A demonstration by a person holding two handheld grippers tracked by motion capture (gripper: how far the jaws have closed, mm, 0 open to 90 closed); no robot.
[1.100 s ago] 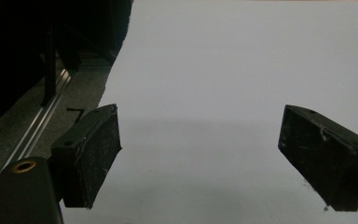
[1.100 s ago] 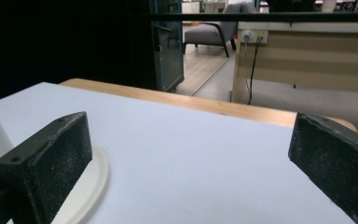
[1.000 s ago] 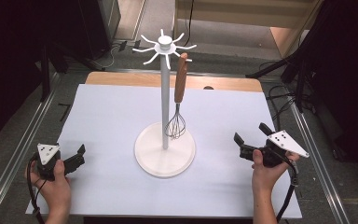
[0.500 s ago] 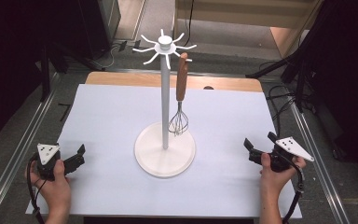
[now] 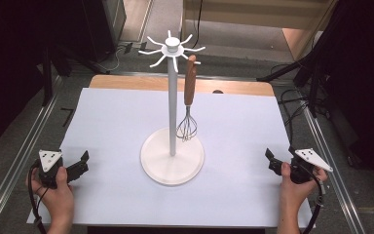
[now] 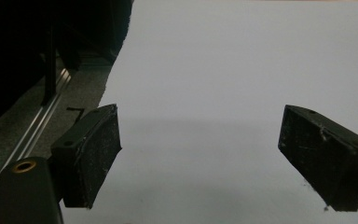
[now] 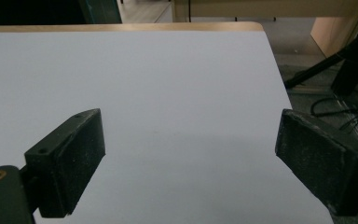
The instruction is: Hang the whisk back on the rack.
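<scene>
White sheet covers the table; white hook stand at centre, base flat on the sheet; wooden-handled whisk hangs off a top hook at 1 o'clock of the pole, wires just above the base; left gripper at 8 o'clock, jaws wide, nothing held; right gripper at 4 o'clock, same.

Person's forearms cut off at bottom edge, whisk hook attachment too small to tell
</scene>
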